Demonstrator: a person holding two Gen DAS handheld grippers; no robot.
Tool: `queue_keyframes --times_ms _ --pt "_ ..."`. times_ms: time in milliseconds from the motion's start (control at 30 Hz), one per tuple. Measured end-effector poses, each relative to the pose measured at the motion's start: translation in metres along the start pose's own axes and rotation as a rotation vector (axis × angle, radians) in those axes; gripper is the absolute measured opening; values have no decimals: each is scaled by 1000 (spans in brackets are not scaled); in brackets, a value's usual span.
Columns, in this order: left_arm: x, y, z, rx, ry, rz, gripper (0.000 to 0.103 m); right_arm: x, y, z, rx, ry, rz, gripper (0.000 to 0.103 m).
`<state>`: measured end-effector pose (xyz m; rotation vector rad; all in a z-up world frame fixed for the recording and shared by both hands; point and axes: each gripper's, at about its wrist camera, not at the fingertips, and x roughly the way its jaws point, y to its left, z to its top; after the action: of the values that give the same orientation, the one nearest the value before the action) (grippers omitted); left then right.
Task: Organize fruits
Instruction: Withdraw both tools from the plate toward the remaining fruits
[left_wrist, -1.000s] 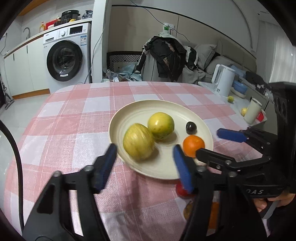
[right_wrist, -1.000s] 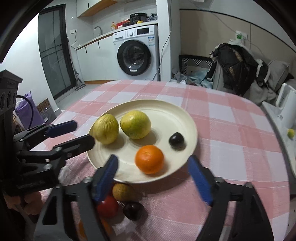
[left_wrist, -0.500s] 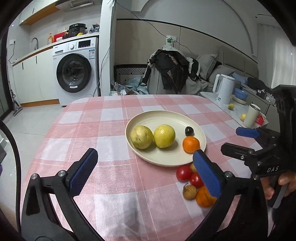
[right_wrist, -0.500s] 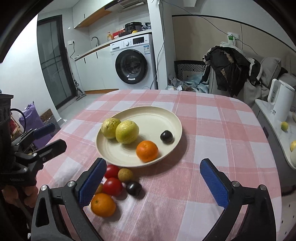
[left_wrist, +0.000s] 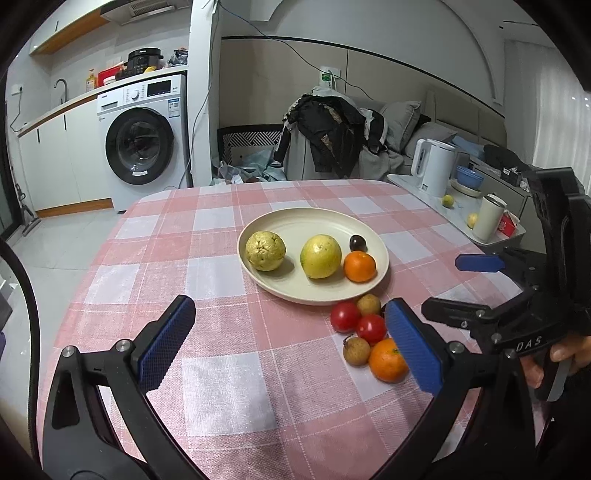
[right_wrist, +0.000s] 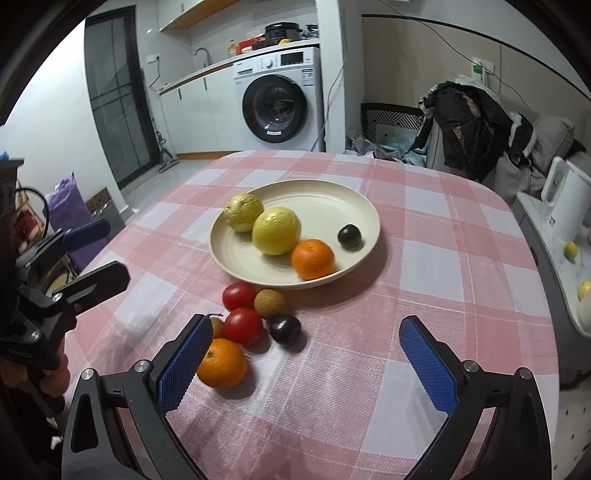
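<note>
Both claws are hovering above the checked worktop (left_wrist: 258, 369), pointing toward the cream plate (left_wrist: 295, 221). The left claw (left_wrist: 288, 343) is gaping wide and empty; the right claw (right_wrist: 306, 365) is likewise spread wide, holding nothing. The plate is carrying two yellow-green fruits, an orange (right_wrist: 312, 258) and a dark plum (right_wrist: 349, 236). Just beside the plate's near rim, a cluster of small fruits (right_wrist: 255, 317) is lying on the worktop.

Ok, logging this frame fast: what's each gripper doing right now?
Left gripper: open, holding nothing.
Right gripper: open, holding nothing.
</note>
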<state>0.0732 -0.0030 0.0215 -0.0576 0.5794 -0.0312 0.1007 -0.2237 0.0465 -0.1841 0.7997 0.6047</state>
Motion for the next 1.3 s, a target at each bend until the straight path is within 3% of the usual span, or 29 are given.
queue_keyframes --times_ms 667,1167,1300 --pt "11 5 -2 -6 26 10 103 26 39 -17 -118 105 63 103" --pt "22 6 -6 -3 54 13 103 40 39 -26 -129 182 57 102" --pt "25 3 -8 8 63 11 103 40 41 -28 -128 183 84 90"
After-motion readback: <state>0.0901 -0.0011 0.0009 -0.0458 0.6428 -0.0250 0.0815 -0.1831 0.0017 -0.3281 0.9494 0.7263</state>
